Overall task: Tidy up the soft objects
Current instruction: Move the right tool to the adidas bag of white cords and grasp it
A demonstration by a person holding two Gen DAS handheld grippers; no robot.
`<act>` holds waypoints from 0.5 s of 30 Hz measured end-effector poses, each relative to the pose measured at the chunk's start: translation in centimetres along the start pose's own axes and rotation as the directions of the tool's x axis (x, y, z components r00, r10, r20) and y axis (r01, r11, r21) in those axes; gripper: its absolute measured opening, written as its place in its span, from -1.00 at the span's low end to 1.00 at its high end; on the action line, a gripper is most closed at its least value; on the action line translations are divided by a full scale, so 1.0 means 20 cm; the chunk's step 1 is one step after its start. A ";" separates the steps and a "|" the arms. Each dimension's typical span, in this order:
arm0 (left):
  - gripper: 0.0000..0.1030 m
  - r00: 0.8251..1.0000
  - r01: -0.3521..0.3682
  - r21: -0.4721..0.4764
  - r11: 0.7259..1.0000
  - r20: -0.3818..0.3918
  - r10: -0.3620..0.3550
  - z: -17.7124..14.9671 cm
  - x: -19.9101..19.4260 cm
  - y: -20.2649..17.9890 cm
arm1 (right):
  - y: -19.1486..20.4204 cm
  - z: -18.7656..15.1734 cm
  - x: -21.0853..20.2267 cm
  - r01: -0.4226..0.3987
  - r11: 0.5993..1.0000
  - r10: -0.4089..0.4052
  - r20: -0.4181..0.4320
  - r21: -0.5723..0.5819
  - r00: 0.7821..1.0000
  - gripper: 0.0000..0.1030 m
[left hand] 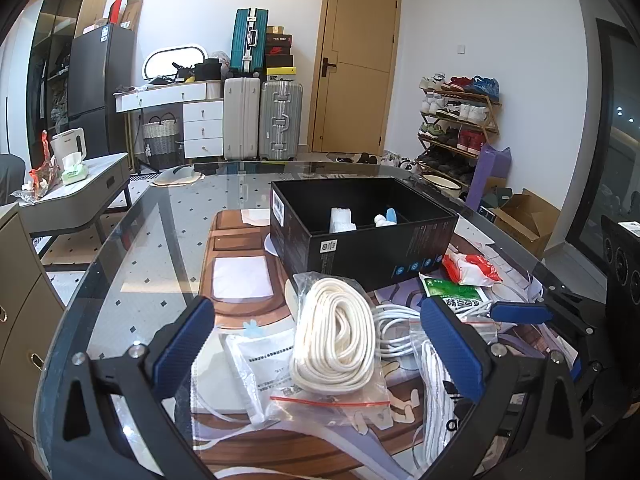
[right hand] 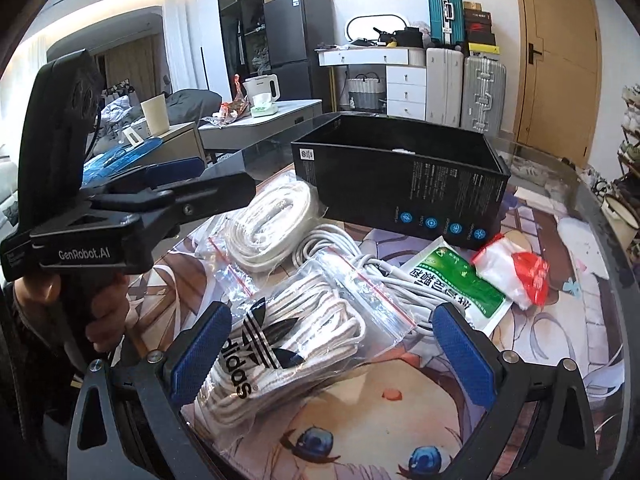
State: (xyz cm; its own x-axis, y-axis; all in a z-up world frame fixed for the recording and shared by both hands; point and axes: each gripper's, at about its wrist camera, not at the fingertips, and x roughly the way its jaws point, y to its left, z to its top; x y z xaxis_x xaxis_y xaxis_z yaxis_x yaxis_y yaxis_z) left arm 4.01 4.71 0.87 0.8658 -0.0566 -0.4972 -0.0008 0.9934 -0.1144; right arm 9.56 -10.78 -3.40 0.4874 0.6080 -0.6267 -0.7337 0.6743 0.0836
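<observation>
1. We see the left tool (left hand: pixel 316 344) with its blue pads spread wide, holding nothing; the bagged coil of white rope (left hand: pixel 336 340) lies on the tabletop (left hand: pixel 160 240) between the pads without touching either.
2. Our right tool (right hand: pixel 334 350) is likewise wide open and has hold of nothing; the clear zip bag of white laces (right hand: pixel 288 344) with the black trefoil logo sits between its pads, its left end close to the left pad, though we cannot tell if they touch.
3. The black box (left hand: pixel 360 236) stands open on the tabletop beyond the pile, and from the left wrist view two pale items rest inside it: a white roll (left hand: pixel 340 220) and a white-and-blue piece (left hand: pixel 386 218), possibly in separate compartments.
4. A loose white cable (right hand: pixel 340 248) is bundled between the two bags.
5. A green-and-white packet (right hand: pixel 456 284) lies flat just right of the cable, with a red-and-white plastic bag (right hand: pixel 516 272) beside it, near the box's front corner.
6. In the right wrist view the left tool (right hand: pixel 172 172) appears from the side, gripped by a hand (right hand: pixel 104 316).
</observation>
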 end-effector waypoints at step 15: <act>1.00 1.000 -0.004 -0.019 1.000 0.007 0.005 -0.02 -0.01 0.02 | -0.03 -0.06 -0.05 -0.037 0.998 0.038 -0.023 0.060 0.999 0.98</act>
State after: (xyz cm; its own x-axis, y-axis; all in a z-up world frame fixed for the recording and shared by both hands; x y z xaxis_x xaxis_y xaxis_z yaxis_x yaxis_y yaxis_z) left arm 3.66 5.03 0.46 0.8694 -0.0513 -0.4915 -0.0142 0.9916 -0.1285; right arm 8.96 -12.26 -3.81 0.4482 0.6234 -0.6407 -0.7215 0.6754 0.1525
